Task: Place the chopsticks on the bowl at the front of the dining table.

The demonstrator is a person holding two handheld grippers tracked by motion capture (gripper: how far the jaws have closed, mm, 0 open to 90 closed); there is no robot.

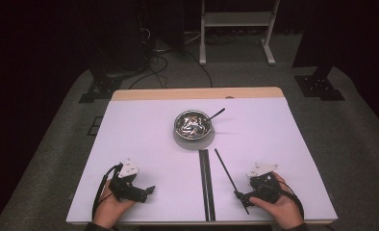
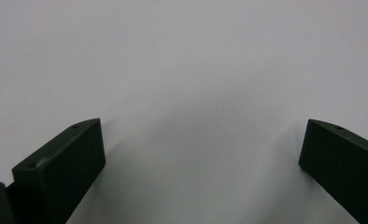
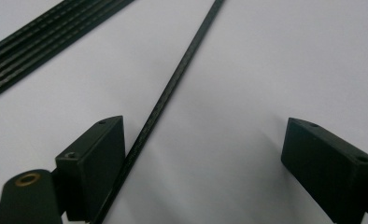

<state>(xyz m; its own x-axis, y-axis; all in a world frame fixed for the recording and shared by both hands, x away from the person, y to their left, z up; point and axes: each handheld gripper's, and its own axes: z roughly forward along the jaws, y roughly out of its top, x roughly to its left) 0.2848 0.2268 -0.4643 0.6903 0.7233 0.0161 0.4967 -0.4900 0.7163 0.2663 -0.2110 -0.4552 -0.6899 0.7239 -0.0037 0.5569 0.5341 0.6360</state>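
The counter has a smooth, matt white top with a bare wood strip at its far edge. The bowl is shiny metal. The rod looks like woven carbon fibre, faintly glossy, as do the strips. The jaws of the right gripper are matt black plastic

A pale lilac-white tabletop edged along its far side in light wood carries a shiny silver bowl mottled with dark and pinkish reflections, set on a grey disc. A black rod with a fine woven sheen lies beside a bundle of black strips lined with thin pale streaks. The left gripper and the right gripper are matte black, each topped by a light grey plate, against dark surroundings and grey floor.
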